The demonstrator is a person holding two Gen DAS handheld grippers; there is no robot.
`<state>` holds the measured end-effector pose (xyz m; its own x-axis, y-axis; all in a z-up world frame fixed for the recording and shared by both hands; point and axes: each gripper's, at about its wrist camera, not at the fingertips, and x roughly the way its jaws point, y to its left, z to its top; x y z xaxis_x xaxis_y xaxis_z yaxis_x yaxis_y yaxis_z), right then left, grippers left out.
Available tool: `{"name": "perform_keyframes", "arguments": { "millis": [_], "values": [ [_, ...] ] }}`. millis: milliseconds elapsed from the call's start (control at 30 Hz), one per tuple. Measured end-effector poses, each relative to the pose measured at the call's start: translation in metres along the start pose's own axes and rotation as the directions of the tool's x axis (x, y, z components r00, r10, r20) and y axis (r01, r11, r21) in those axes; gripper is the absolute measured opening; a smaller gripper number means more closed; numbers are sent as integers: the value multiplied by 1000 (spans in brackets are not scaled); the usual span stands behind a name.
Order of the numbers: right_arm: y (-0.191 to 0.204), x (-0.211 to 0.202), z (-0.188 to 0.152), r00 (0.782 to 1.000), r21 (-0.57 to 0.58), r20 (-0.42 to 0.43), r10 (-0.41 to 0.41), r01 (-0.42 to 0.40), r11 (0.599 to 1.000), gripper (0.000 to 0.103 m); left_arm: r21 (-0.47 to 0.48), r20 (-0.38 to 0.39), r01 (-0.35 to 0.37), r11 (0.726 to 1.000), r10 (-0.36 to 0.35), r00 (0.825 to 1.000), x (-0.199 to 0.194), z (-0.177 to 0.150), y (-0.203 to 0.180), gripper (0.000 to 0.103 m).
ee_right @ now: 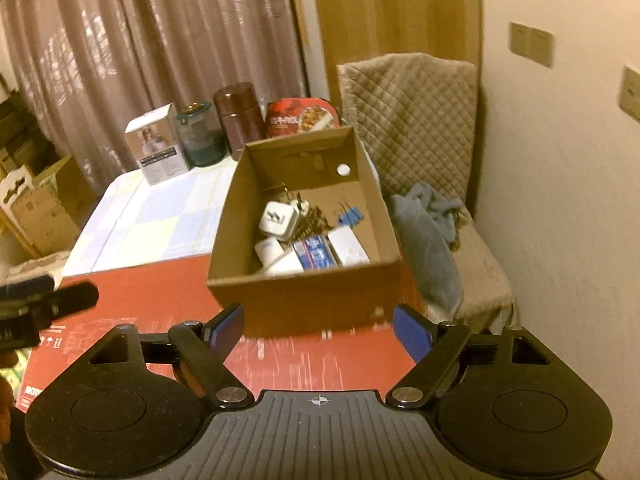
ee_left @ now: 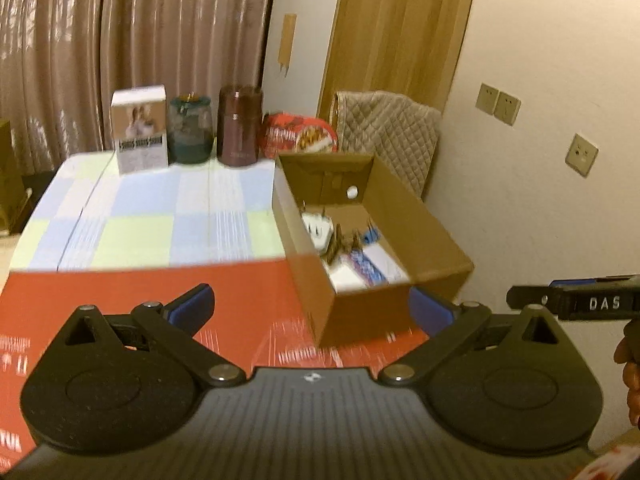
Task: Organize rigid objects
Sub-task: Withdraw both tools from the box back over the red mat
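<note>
Left wrist view: the left gripper (ee_left: 310,308) hangs over a red sheet (ee_left: 132,312) that covers the near part of the table, its blue-padded jaws spread wide with nothing between them. At the right edge of that view a black part of the right gripper (ee_left: 580,300) juts in, with a bit of the person's hand (ee_left: 630,364) below it. In the right wrist view the right gripper (ee_right: 318,330) also stands open and empty above the red sheet, and the other gripper's blurred black end shows at the left edge.

Just past both sets of jaws sits an open cardboard box (ee_right: 304,300), its near wall facing the grippers and its base on the red sheet. Inside lie the rigid objects: a white plug adapter (ee_right: 276,220), a blue-and-white packet (ee_right: 316,254), small white boxes (ee_right: 348,246), a blue binder clip (ee_right: 352,216) and some brown bits too blurred to name.

Left of the box the table is bare checked cloth (ee_left: 160,216). Along its far edge stand a white carton (ee_left: 140,134), a dark green glass jar (ee_left: 190,130), a maroon flask (ee_left: 239,130) and a red food package (ee_left: 298,134). Right of the table a chair with a quilted cover (ee_right: 408,120) holds a grey-blue cloth (ee_right: 428,236). Curtains (ee_left: 120,40) hang behind.
</note>
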<state>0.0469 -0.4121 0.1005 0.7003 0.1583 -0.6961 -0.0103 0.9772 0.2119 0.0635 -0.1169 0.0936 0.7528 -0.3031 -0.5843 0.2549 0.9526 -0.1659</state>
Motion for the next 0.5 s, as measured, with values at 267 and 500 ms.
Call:
{"name": "perform_keyframes", "arguments": {
  "millis": [267, 500],
  "values": [
    [0, -34, -40, 999, 33, 18, -27, 27, 999, 79, -20, -37, -38, 999, 38, 999, -27, -40, -5, 101],
    [8, -43, -60, 1000, 28, -2, 2, -2, 1000, 79, -17, -59, -58, 998, 57, 997, -41, -60, -16, 101]
  ]
}}
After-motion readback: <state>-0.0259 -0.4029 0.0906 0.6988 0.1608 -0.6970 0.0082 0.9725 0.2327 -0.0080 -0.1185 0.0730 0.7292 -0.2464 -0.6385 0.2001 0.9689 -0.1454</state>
